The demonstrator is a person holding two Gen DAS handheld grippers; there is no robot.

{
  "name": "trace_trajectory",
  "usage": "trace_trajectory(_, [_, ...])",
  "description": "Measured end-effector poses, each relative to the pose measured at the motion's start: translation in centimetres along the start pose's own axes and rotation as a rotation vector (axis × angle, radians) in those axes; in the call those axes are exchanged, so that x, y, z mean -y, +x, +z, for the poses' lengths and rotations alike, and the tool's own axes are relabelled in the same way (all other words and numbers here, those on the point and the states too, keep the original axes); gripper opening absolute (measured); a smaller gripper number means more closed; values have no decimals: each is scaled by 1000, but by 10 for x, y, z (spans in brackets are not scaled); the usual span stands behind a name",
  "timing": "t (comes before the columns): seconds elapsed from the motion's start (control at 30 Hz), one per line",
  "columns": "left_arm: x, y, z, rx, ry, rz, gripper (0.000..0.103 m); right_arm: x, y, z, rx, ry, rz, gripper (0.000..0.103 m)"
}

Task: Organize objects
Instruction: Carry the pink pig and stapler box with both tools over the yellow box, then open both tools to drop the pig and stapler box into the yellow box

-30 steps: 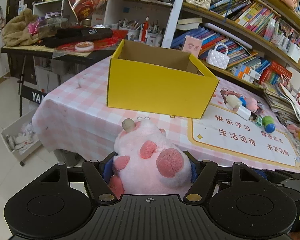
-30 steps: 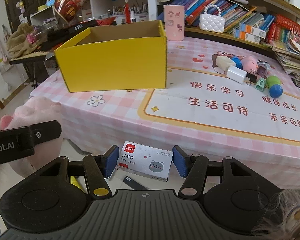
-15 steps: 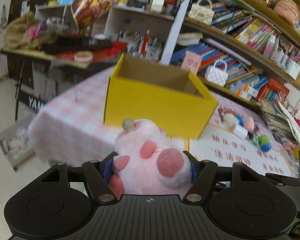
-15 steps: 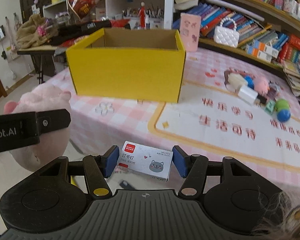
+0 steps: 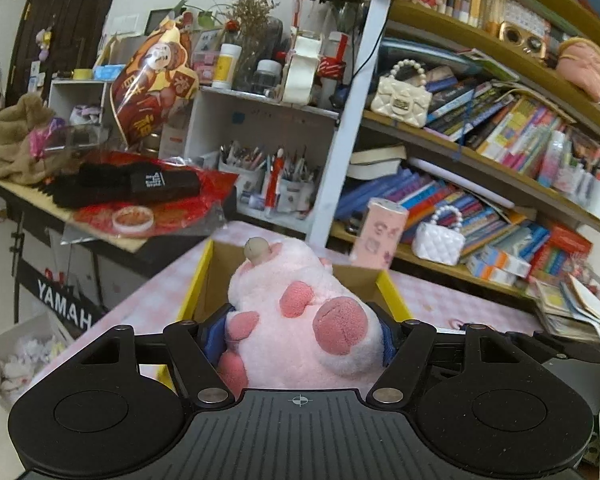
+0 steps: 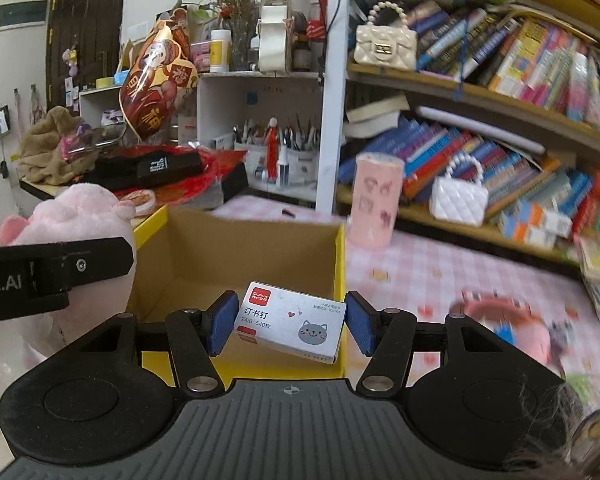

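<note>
The left gripper (image 5: 304,330) is clamping a fluffy pink plush toy with darker pink paw pads (image 5: 300,312) between its blue pads, closed in as far as the soft body lets it, and is holding the toy above the left side of an open yellow cardboard box with a plain brown inside (image 5: 204,280). The right gripper (image 6: 286,324) is gripping a small white staple box printed with a grey cat face and a red label (image 6: 290,322), tilted down to the right, with its near left corner against the left pad while the right pad is sitting just beside the box's right end; whether that pad is touching is unclear. The staple box is hanging over the near right corner of the yellow box (image 6: 236,256), which is sitting on a worktop covered in a pink-and-white checked cloth (image 6: 420,264). In the right wrist view, the plush toy (image 6: 76,216) is showing at the far left behind the black body of the other gripper. A pale pink cylindrical tin with animal drawings (image 6: 376,200) is standing on the cloth beyond the box's far right corner, near crowded bookshelves (image 6: 500,80).
</note>
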State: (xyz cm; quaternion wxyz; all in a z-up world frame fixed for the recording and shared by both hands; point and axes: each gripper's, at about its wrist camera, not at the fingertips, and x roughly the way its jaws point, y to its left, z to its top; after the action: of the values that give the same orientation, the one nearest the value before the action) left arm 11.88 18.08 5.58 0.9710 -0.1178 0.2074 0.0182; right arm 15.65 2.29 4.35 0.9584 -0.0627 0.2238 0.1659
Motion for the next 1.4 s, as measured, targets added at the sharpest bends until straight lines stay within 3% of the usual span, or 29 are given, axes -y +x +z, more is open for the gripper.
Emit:
trace_trajectory(0.13, [3,41,6,-30,10,21,69,6,46,10,-11,-69,27,56])
trace_trajectory(0.4, [9,99,-4,-146,42,48,69,6,109,6,-136,-222,120,56])
trace_trajectory(0.77, [11,130,-18,-250,28,88,70,6,129,5,-197,-483,197,56])
trace_trajectory(0.97, [14,129,-17,-246,43,96,75,3,131,2,-209,-506,203,56])
trace_trajectory(1.0, [14,128,-16,-242,44,98,75,3,131,3,-208,-505,203,57])
trace_trajectory(1.07, [16,124,-12,-224,46,95,86,3,128,3,-190,-503,203,69])
trace_trajectory(1.17, [21,109,-3,-167,65,60,87,5,119,6,-138,-480,192,71])
trace_trajectory(1.4, [35,53,20,-28,117,21,90,25,62,26,-4,-273,111,71])
